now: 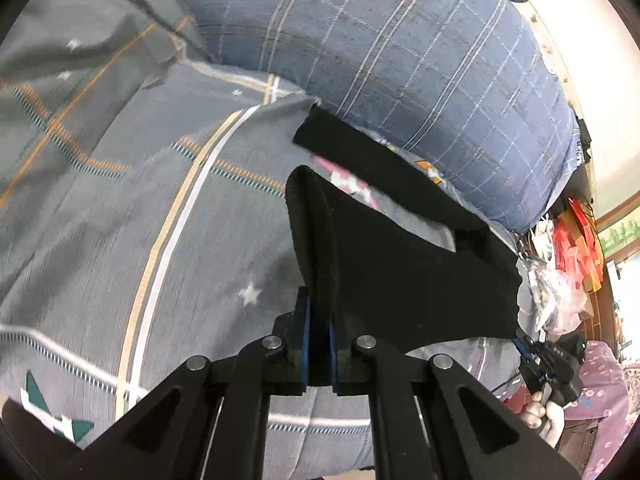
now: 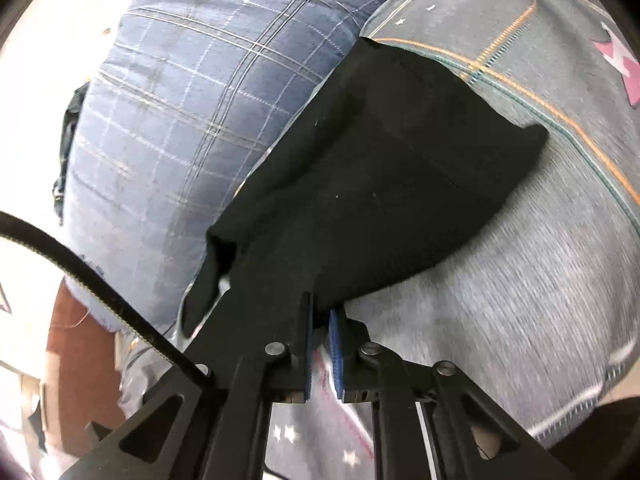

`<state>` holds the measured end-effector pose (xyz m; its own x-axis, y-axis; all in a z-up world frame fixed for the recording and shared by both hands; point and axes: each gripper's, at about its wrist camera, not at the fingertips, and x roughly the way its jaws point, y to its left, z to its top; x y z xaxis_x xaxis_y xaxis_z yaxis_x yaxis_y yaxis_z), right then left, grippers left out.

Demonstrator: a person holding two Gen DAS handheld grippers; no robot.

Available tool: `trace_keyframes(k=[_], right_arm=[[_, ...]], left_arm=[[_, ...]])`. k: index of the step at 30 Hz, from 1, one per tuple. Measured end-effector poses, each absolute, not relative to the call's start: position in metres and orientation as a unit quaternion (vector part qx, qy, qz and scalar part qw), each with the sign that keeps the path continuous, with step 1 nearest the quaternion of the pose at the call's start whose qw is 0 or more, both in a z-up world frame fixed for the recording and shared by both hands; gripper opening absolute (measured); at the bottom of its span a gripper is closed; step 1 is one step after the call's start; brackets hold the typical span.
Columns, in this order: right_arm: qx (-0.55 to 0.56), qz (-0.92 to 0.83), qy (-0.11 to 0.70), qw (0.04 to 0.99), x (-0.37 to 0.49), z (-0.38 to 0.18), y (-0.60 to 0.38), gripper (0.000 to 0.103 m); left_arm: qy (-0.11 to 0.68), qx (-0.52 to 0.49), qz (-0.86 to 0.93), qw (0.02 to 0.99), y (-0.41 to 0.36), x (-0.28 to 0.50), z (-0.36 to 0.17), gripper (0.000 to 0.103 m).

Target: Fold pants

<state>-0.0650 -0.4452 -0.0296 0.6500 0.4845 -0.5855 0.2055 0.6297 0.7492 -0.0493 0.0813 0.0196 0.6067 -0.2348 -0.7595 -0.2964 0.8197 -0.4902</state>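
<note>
The black pants (image 1: 400,272) lie partly lifted over a grey star-print bedsheet (image 1: 160,200). My left gripper (image 1: 319,308) is shut on a folded edge of them, and the cloth rises upright from between its blue pads. In the right wrist view the pants (image 2: 380,168) spread out ahead across the sheet (image 2: 520,280). My right gripper (image 2: 320,314) is shut on their near edge, with a corner of black fabric pinched at the pad tips. From the left wrist view, the right gripper (image 1: 524,350) shows at the pants' far right corner, held by a hand (image 1: 540,412).
A bulky blue plaid quilt (image 1: 400,40) (image 2: 180,100) lies along the far side of the pants, touching them. Plastic bags and red packets (image 1: 568,248) crowd the room's right side. A black cable (image 2: 80,264) crosses the lower left of the right wrist view.
</note>
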Motion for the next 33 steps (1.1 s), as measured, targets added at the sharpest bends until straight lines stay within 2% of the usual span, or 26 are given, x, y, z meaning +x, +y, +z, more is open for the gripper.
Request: trace_keyframes(k=[4, 8, 9, 10, 12, 16, 18, 20, 21, 22, 23, 28, 33], right_arm=[[0.422, 0.063, 0.416, 0.803, -0.093, -0.047, -0.454, 0.008], [0.443, 0.07, 0.423, 0.787, -0.104, -0.057, -0.456, 0.014], [0.448, 0.073, 0.419, 0.786, -0.105, -0.057, -0.456, 0.029], [0.452, 0.073, 0.413, 0.787, -0.105, -0.055, -0.456, 0.049], [0.452, 0.067, 0.41, 0.789, -0.102, -0.054, -0.458, 0.06], [0.45, 0.058, 0.426, 0.783, -0.072, -0.064, -0.449, 0.06], [0.464, 0.058, 0.403, 0.787, -0.062, -0.063, -0.451, 0.061], [0.477, 0.064, 0.392, 0.784, -0.053, -0.063, -0.456, 0.062], [0.485, 0.069, 0.39, 0.779, -0.048, -0.065, -0.457, 0.053], [0.488, 0.072, 0.394, 0.775, -0.044, -0.065, -0.46, 0.022], [0.481, 0.073, 0.404, 0.775, -0.043, -0.064, -0.462, 0.011], [0.422, 0.076, 0.386, 0.817, -0.068, -0.034, -0.465, 0.008], [0.414, 0.053, 0.414, 0.809, -0.075, -0.049, -0.472, 0.012]], left_arm=[[0.479, -0.302, 0.046, 0.823, 0.081, -0.042, -0.01, 0.009], [0.48, -0.292, 0.058, 0.826, 0.086, -0.044, -0.026, 0.009], [0.473, -0.296, 0.052, 0.828, 0.088, -0.046, -0.026, 0.01], [0.471, -0.293, 0.052, 0.83, 0.087, -0.048, -0.026, 0.01], [0.472, -0.284, 0.057, 0.833, 0.087, -0.05, -0.029, 0.01], [0.49, -0.286, 0.067, 0.821, 0.087, -0.046, -0.039, 0.01], [0.489, -0.285, 0.066, 0.822, 0.088, -0.045, -0.038, 0.01], [0.497, -0.273, 0.062, 0.821, 0.086, -0.04, -0.036, 0.005], [0.5, -0.262, 0.065, 0.823, 0.084, -0.038, -0.034, 0.003], [0.5, -0.255, 0.066, 0.825, 0.081, -0.034, -0.029, 0.002], [0.498, -0.252, 0.065, 0.827, 0.079, -0.033, -0.024, 0.002], [0.486, -0.241, 0.067, 0.837, 0.079, -0.038, -0.009, 0.002], [0.495, -0.252, 0.074, 0.828, 0.092, -0.045, -0.024, 0.002]])
